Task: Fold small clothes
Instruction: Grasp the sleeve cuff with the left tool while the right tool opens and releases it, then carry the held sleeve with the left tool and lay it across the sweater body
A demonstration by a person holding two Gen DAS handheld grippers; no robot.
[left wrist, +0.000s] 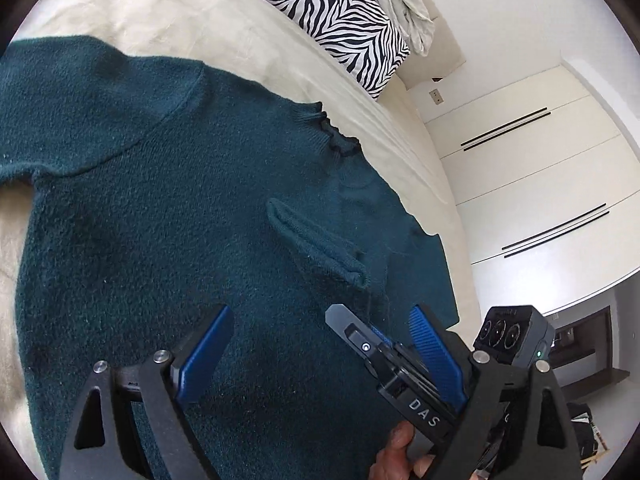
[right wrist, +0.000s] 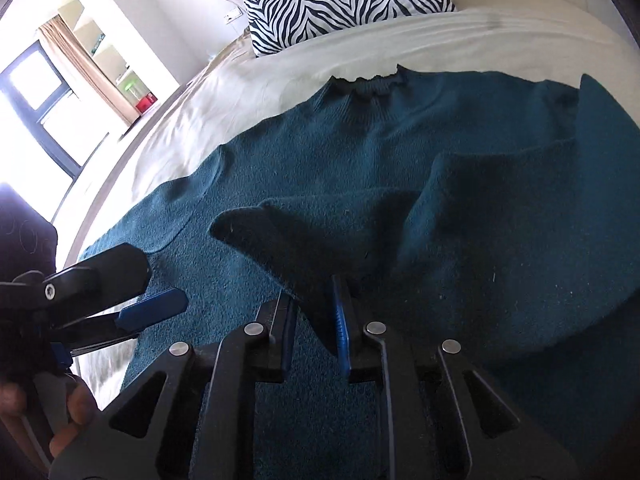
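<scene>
A dark teal knit sweater (left wrist: 160,208) lies flat on a cream bed, its ruffled collar (left wrist: 340,140) toward the pillow. My left gripper (left wrist: 320,320) is open and empty, hovering just above the sweater's body. My right gripper (right wrist: 316,308) is shut on the sweater's sleeve (right wrist: 304,240), lifted and folded across the body; the sweater (right wrist: 320,152) fills the right wrist view. The right gripper also shows in the left wrist view (left wrist: 372,344), and the left gripper shows at the left of the right wrist view (right wrist: 132,292).
A zebra-print pillow (left wrist: 336,16) (right wrist: 344,0) lies at the head of the cream bed (left wrist: 180,12). White wardrobe doors (left wrist: 540,184) stand to the right. A window with a curtain (right wrist: 48,92) is to the left.
</scene>
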